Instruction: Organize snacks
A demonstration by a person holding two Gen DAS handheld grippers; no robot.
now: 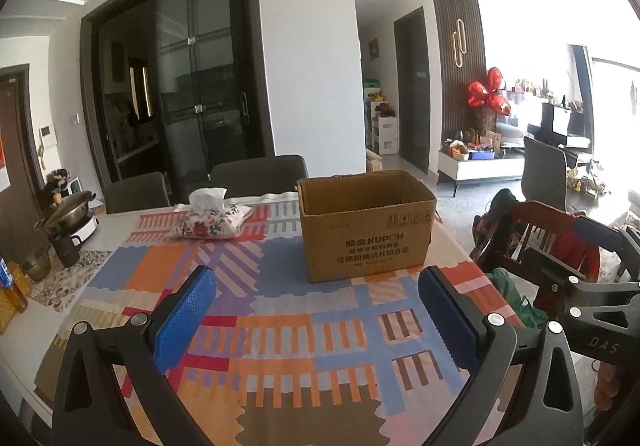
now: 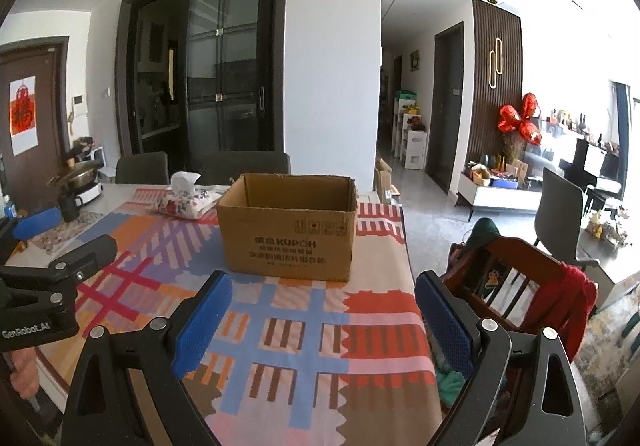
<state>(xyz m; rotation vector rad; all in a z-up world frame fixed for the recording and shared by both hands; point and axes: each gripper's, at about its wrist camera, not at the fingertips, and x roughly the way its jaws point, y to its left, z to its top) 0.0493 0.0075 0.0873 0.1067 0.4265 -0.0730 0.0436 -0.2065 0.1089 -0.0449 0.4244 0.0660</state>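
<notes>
An open brown cardboard box point(image 1: 366, 224) stands on the patterned tablecloth point(image 1: 280, 326); it also shows in the right wrist view point(image 2: 290, 228). Its inside floor is hidden; no snacks show. My left gripper point(image 1: 318, 286) is open and empty, held above the cloth in front of the box. My right gripper point(image 2: 324, 292) is open and empty, also in front of the box, near the table's right edge. The left gripper body point(image 2: 48, 286) shows at the left of the right wrist view.
A floral tissue pouch point(image 1: 212, 219) lies behind and left of the box. A pot on a cooker point(image 1: 72, 215) and a dark mug point(image 1: 66, 250) stand at the far left. Dark chairs point(image 1: 256, 173) line the far side. A wooden chair with clothes point(image 2: 520, 286) stands right of the table.
</notes>
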